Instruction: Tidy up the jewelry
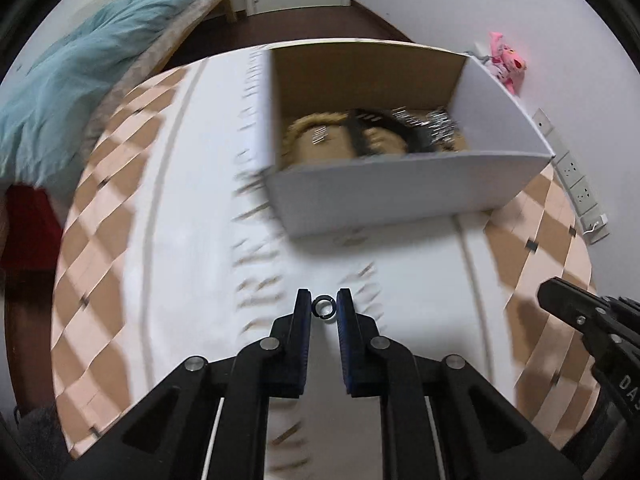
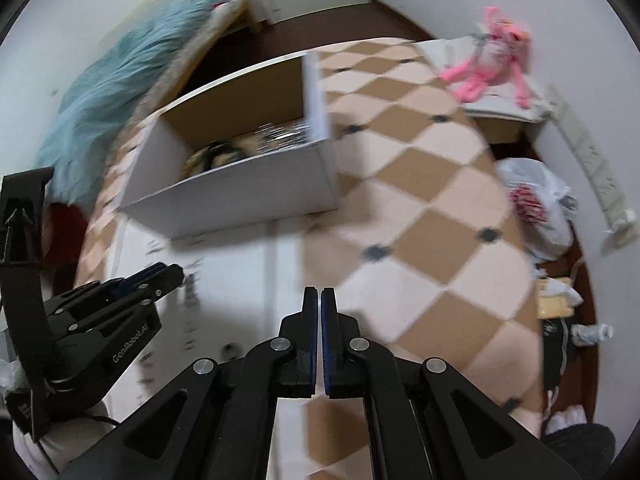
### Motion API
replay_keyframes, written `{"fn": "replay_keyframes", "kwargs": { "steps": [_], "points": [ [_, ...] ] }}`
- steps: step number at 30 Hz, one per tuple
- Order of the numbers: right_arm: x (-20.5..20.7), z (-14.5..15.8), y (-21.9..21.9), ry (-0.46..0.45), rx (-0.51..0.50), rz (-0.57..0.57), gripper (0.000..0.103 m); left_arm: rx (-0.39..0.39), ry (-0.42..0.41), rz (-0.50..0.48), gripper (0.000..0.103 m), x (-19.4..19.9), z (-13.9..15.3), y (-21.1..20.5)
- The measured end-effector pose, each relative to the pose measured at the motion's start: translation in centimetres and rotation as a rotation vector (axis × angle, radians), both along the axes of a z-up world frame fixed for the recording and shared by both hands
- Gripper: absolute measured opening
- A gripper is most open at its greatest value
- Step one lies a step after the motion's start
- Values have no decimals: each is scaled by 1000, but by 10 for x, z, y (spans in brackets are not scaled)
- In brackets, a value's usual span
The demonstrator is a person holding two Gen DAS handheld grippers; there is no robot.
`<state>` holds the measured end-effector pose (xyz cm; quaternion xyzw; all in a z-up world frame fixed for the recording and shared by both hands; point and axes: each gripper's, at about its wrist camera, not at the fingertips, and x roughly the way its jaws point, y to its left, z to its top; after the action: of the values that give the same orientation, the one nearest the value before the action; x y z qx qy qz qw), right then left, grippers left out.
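Observation:
My left gripper (image 1: 324,306) is shut on a small dark ring (image 1: 323,307), held between its fingertips above a white cloth (image 1: 192,280) with blurred lettering. Ahead stands an open white cardboard box (image 1: 400,196) holding a brown furry item (image 1: 316,140), a black band (image 1: 360,136) and silver jewelry (image 1: 436,124). The box (image 2: 240,200) also shows in the right wrist view, ahead to the left. My right gripper (image 2: 321,296) is shut and empty, over the edge of the white cloth. The left gripper (image 2: 160,276) shows at its left.
The table has a tan and cream checkered cover (image 2: 420,184). A pink plush toy (image 2: 492,64) lies at the far right on folded paper. A white plastic bag (image 2: 536,208) and floor clutter sit right. A power strip (image 1: 576,184) is on the wall. A teal fluffy fabric (image 1: 68,80) lies left.

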<state>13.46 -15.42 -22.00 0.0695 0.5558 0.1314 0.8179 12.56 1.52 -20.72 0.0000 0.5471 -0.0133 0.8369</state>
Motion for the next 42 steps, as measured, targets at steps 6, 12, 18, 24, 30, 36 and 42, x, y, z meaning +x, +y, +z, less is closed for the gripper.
{"fn": "replay_keyframes", "kwargs": {
  "steps": [6,12,18,24,30,36,42],
  "points": [
    [-20,-14,53,0,-42,133,8,-1,34,69,10,-42,1,34],
    [-24,-22,75,-27,-133,157,26,-22,66,107,10,-64,-7,50],
    [-27,-20,86,-57,-213,186,30,-36,62,105,10,-66,-7,48],
    [-26,-17,65,-53,-102,128,11,-50,46,103,10,-64,0,46],
    [-19,7,24,-45,72,13,11,-84,11,94,10,-56,19,42],
    [-12,30,10,-59,154,-18,0,-126,-25,83,10,-45,41,33],
    [-3,21,19,5,97,52,11,-121,-57,58,10,-35,57,23]
  ]
}}
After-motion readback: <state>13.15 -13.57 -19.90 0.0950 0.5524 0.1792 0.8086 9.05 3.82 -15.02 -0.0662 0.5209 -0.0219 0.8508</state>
